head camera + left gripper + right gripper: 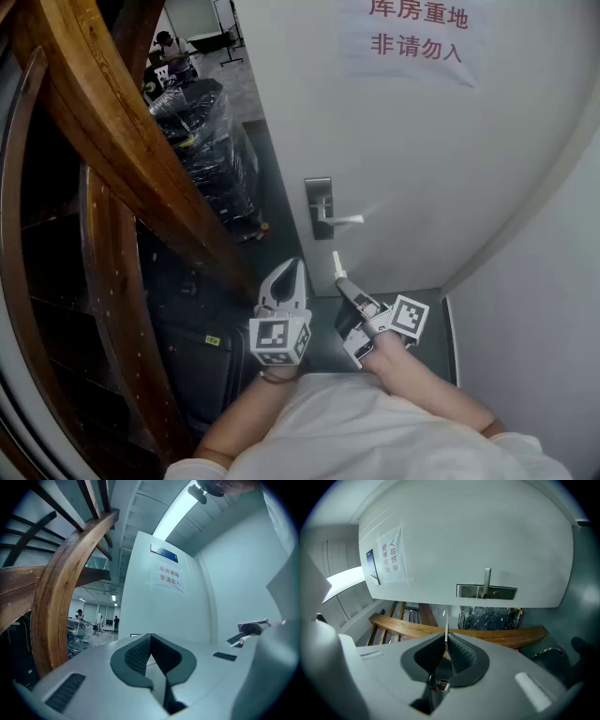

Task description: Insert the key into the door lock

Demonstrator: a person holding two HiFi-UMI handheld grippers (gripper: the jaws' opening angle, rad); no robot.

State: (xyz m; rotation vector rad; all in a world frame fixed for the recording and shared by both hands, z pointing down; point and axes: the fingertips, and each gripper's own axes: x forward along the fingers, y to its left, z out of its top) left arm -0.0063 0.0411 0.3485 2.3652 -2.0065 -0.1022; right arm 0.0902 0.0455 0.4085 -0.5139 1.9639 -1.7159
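Observation:
The white door [403, 141] carries a metal lock plate [319, 207] with a lever handle [345, 219]. My right gripper [340, 283] is shut on a key; its thin blade [337, 265] sticks out ahead, a short way below the plate and apart from it. In the right gripper view the key blade [446, 629] rises from the shut pads and points below the lock plate [486, 591]. My left gripper [293, 266] hangs beside the right one, shut with nothing between its pads [140, 654], facing the door [154, 616].
A curved wooden stair rail [122, 141] runs down the left. Plastic-wrapped dark goods [202, 122] and a black bag [202, 352] stand beside the door. A white wall [544, 309] closes the right side. A paper sign [414, 36] hangs on the door. A person [171, 45] sits far off.

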